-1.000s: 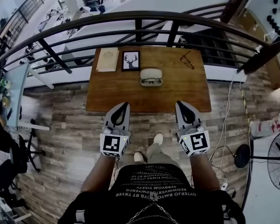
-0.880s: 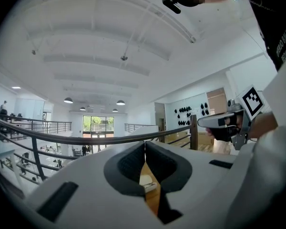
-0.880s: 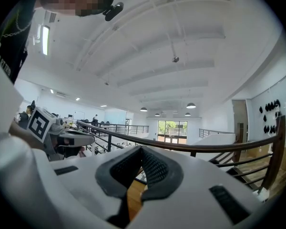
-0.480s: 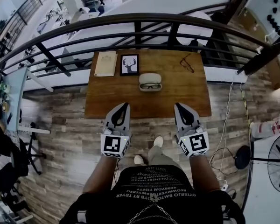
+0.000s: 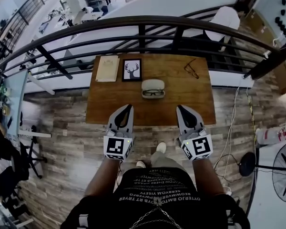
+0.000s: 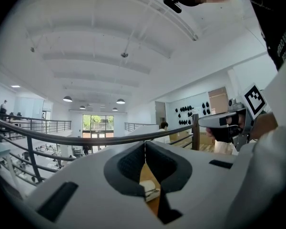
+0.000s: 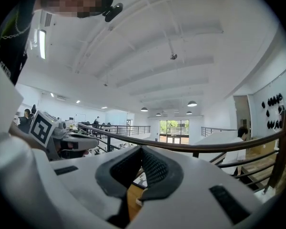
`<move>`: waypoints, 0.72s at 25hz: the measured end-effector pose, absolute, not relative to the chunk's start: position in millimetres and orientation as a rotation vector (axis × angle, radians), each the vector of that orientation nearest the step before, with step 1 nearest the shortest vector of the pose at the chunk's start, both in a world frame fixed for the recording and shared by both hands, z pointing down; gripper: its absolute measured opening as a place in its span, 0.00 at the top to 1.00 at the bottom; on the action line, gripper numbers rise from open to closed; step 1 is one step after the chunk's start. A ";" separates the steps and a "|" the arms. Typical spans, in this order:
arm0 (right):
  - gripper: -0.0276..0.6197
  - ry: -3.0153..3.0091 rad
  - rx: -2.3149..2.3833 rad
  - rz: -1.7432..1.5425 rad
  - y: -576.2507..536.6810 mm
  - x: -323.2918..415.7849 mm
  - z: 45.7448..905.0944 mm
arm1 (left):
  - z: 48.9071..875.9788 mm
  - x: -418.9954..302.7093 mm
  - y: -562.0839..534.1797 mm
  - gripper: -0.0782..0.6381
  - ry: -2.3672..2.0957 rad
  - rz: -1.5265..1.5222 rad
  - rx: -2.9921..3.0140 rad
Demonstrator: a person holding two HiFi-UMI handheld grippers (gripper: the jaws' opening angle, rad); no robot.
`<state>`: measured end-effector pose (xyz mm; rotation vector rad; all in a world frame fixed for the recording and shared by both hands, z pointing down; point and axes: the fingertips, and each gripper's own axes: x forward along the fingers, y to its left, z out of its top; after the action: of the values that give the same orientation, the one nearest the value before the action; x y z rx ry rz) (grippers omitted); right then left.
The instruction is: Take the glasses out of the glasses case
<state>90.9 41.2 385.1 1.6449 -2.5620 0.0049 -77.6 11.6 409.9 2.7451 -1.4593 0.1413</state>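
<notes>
An open white glasses case lies in the middle of the wooden table, with dark-framed glasses in its near half. Both grippers are held level, side by side over the table's near edge, well short of the case. My left gripper is shut and empty, left of the case's line. My right gripper is shut and empty, to its right. In the left gripper view a bit of the case shows below the closed jaws of the left gripper. The right gripper shows its jaws closed in the right gripper view.
A framed deer picture and a pale notepad lie at the table's back left. A second pair of glasses lies at the back right. A dark railing runs behind the table. Plank floor surrounds it, with a fan at the right.
The person has stepped toward the table. Both grippers have come forward over its near edge, and the case lies closer to them. Both stay shut.
</notes>
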 end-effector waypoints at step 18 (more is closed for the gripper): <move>0.94 -2.676 1.539 -0.026 -26.1 120.1 373.8 | 391.2 -42.8 -47.4 0.85 -1.575 0.123 2.702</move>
<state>120.1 -26.1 373.8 1.5394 -2.6764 -0.0257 -42.8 -47.4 391.2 2.7023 -1.5750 0.1235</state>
